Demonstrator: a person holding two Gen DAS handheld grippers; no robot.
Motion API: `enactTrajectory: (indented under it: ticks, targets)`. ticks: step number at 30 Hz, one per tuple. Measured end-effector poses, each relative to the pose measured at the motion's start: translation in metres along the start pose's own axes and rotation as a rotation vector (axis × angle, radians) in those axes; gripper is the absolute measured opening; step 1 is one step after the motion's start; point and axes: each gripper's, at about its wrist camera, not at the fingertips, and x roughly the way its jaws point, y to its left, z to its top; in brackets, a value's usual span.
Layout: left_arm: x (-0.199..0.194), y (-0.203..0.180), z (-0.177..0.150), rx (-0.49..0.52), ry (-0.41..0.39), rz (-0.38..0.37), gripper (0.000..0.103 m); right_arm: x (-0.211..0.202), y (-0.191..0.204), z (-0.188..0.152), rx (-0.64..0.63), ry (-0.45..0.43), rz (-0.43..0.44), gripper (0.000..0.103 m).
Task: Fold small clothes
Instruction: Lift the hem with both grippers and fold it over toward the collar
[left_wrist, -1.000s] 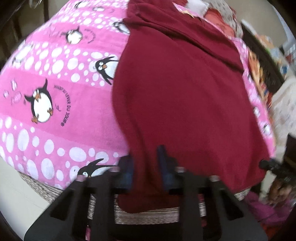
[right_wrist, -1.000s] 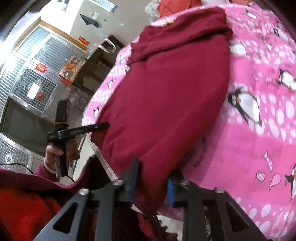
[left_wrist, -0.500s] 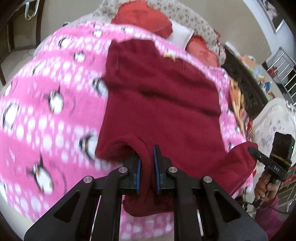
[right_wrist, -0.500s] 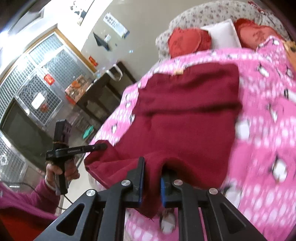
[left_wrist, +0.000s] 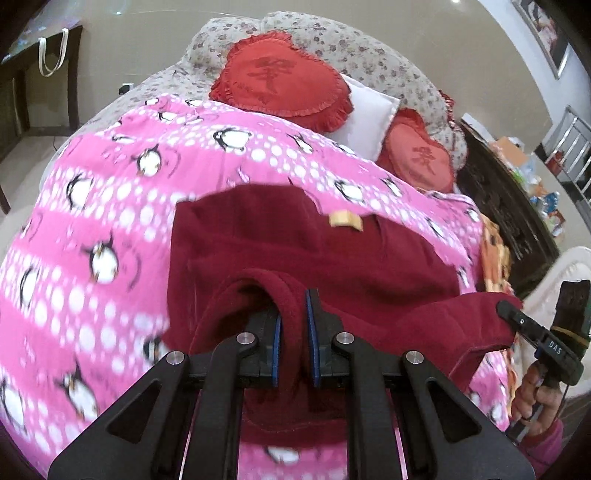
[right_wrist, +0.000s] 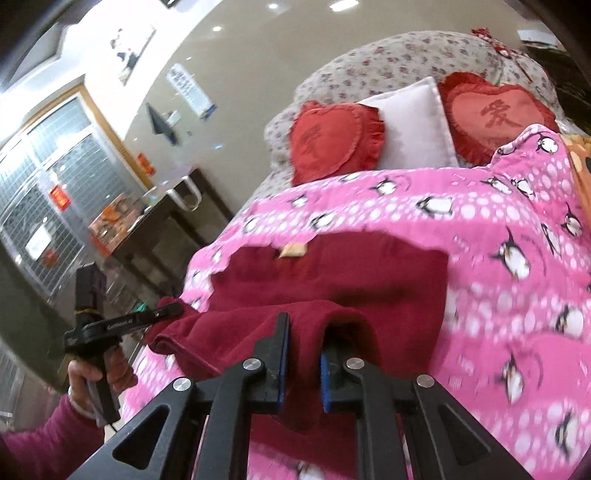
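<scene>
A dark red fleece garment (left_wrist: 295, 240) lies on a pink penguin blanket (left_wrist: 103, 206), with a tan label (left_wrist: 345, 220) at its far edge. My left gripper (left_wrist: 293, 314) is shut on the garment's near hem and holds it lifted above the rest of the cloth. My right gripper (right_wrist: 303, 347) is shut on the other near corner of the same garment (right_wrist: 332, 280), also raised. Each gripper shows in the other's view: the right one (left_wrist: 517, 319) and the left one (right_wrist: 162, 314), both clamped on the hem.
Two red heart cushions (left_wrist: 280, 85) (right_wrist: 495, 114) and a white pillow (right_wrist: 410, 122) lean on a floral headboard (left_wrist: 369, 62) at the far end. Dark furniture (right_wrist: 155, 229) stands beside the bed. The blanket (right_wrist: 517, 295) spreads wide on both sides.
Both grippers closed on the near hem, then lifted it and carried it toward the far end. The garment now shows shorter, with its near part raised over the rest.
</scene>
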Motion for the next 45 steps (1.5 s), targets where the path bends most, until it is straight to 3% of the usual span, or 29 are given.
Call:
enactTrajectory:
  ticks: [7, 9, 10, 11, 13, 15, 18, 21, 23, 26, 30, 33, 35, 40, 45]
  targets:
    - [0.031, 0.011, 0.036, -0.026, 0.006, 0.023, 0.013, 0.05, -0.043, 0.025, 0.109, 0.057, -0.032, 0.014]
    - [0.029, 0.015, 0.044, -0.041, -0.002, 0.006, 0.023, 0.054, -0.051, 0.033, 0.141, 0.083, -0.022, 0.023]
    - [0.025, 0.019, 0.048, -0.054, -0.011, 0.0, 0.034, 0.05, -0.053, 0.036, 0.152, 0.076, -0.009, 0.031]
    - [0.02, 0.021, 0.049, -0.062, -0.028, 0.006, 0.054, 0.041, -0.054, 0.038, 0.159, 0.051, -0.002, 0.035]
    - [0.005, 0.026, 0.053, -0.073, -0.089, 0.028, 0.068, 0.016, -0.057, 0.041, 0.174, -0.042, -0.019, 0.048]
    - [-0.006, 0.031, 0.053, -0.08, -0.114, 0.025, 0.068, -0.005, -0.056, 0.042, 0.171, -0.091, -0.021, 0.048]
    - [-0.011, 0.029, 0.047, -0.063, -0.112, 0.02, 0.068, -0.013, -0.035, 0.034, 0.054, -0.069, -0.011, 0.047]
    - [0.002, 0.022, 0.036, -0.027, -0.092, 0.04, 0.068, 0.011, -0.005, 0.021, -0.113, 0.006, -0.074, 0.043]
    - [0.023, 0.018, 0.033, -0.013, -0.047, 0.08, 0.068, 0.031, 0.003, 0.018, -0.154, 0.031, -0.102, 0.043]
    - [0.053, 0.019, 0.031, -0.041, -0.007, 0.094, 0.068, 0.061, 0.0, 0.028, -0.138, 0.027, -0.133, 0.043]
    - [0.086, 0.03, 0.04, -0.066, 0.002, 0.18, 0.068, 0.092, -0.029, 0.047, -0.059, 0.009, -0.237, 0.043]
    - [0.104, 0.047, 0.05, -0.132, 0.041, 0.162, 0.068, 0.121, -0.061, 0.054, 0.018, 0.07, -0.271, 0.043]
    - [0.109, 0.051, 0.054, -0.147, 0.04, 0.161, 0.07, 0.127, -0.067, 0.057, 0.023, 0.059, -0.265, 0.043]
    - [0.102, 0.042, 0.054, -0.118, 0.028, 0.191, 0.07, 0.114, -0.053, 0.055, -0.022, 0.058, -0.285, 0.043]
    - [0.081, 0.031, 0.052, -0.058, -0.023, 0.221, 0.07, 0.064, -0.032, 0.037, -0.033, 0.018, -0.216, 0.043]
